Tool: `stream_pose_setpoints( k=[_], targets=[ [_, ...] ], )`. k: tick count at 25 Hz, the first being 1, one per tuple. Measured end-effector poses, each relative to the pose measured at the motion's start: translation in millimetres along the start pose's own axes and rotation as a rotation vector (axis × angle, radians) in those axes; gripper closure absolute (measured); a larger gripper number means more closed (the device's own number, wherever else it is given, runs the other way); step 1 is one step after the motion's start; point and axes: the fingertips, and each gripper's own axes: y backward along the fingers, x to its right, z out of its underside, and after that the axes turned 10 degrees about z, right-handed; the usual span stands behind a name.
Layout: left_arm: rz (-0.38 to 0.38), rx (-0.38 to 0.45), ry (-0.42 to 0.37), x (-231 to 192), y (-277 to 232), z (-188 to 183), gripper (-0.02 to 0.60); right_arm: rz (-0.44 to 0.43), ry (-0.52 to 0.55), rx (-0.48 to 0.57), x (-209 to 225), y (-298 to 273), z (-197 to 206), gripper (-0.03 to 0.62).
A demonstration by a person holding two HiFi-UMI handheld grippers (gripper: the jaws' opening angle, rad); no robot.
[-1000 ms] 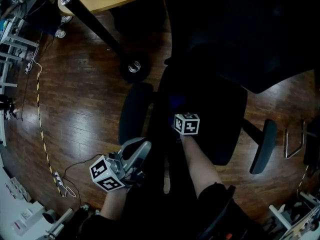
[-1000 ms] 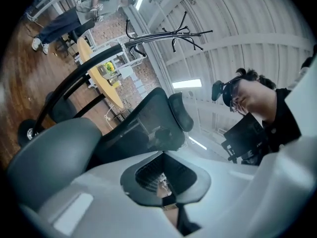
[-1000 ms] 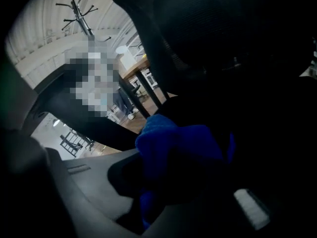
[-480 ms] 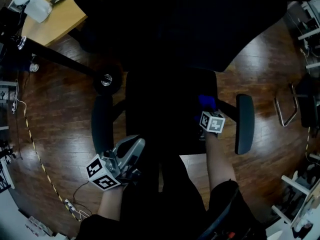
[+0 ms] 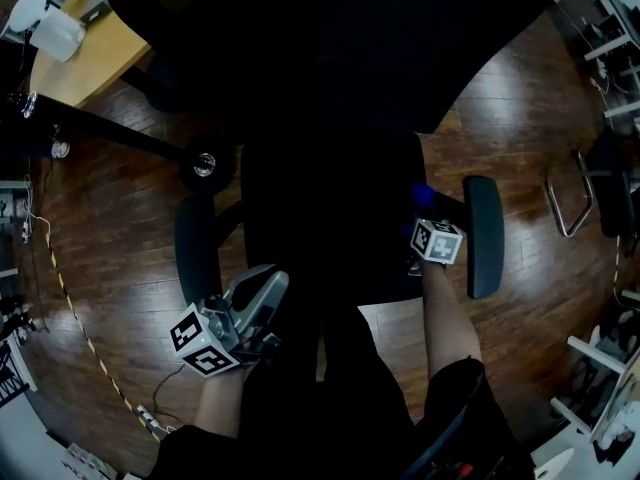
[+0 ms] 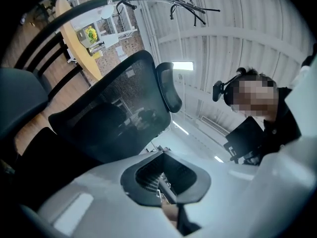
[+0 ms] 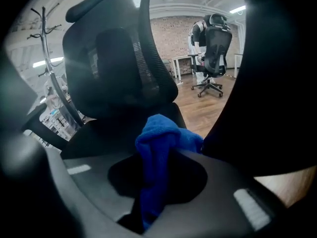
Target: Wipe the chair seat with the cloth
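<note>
Right tongs point(image 5: 428, 220) are clamped hard on the blue cloth point(image 7: 159, 135). It's wadded between the jaws and bulges out past the tips. Left tongs point(image 5: 266, 288) have jaws together with nothing in them. They're parked off the front-left corner of the chair seat point(image 5: 320, 228), next to the left armrest point(image 5: 196, 248).

Delta over the last second:
- A second ago the cloth was over the seat's left half.
- Half a second ago it was well over to the seat's right side.
- Now it's at the seat's right edge, just beside the right armrest point(image 5: 484, 236).
- Left tongs are in the same spot relative to the seat. Only the aim has shifted: its camera now sees more mesh backrest point(image 6: 114, 113) and less armrest.

My read: that's one left-to-right sweep, so wiping is under way and this stroke has run out of seat. A return pass would need a different band, nearer the seat's front or back. The seat is black and the frames are dark, so I can't tell whether the cloth is pressing on the seat or slightly off it. I also can't tell how much of the seat is covered, since no streaks or dirt show.

Writing: nothing readable. The only print is the black-and-white square markers on the tongs' cubes point(image 5: 437, 241). I see no logo on the chair or cloth. The items on the wooden desk point(image 5: 90, 53), beyond the seat's back-left, are too small to read.
</note>
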Motion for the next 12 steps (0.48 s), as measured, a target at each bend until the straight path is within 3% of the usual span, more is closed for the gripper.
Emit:
stream_pose_setpoints(
  k=[3, 5, 12],
  targets=[
    [-0.018, 0.029, -0.011, -1, 10, -8, 0.578, -0.043, 0.03, -0.007, -16, 4, 2, 0.533],
    [-0.03, 0.051, -0.02, 0, 18, -14, 0.578, -0.131, 0.055, -0.002, -52, 10, 11, 0.533],
    [-0.102, 0.146, -0.068, 10, 59, -39, 0.578, -0.476, 0.091, -0.131, -251, 34, 71, 0.533]
  ],
)
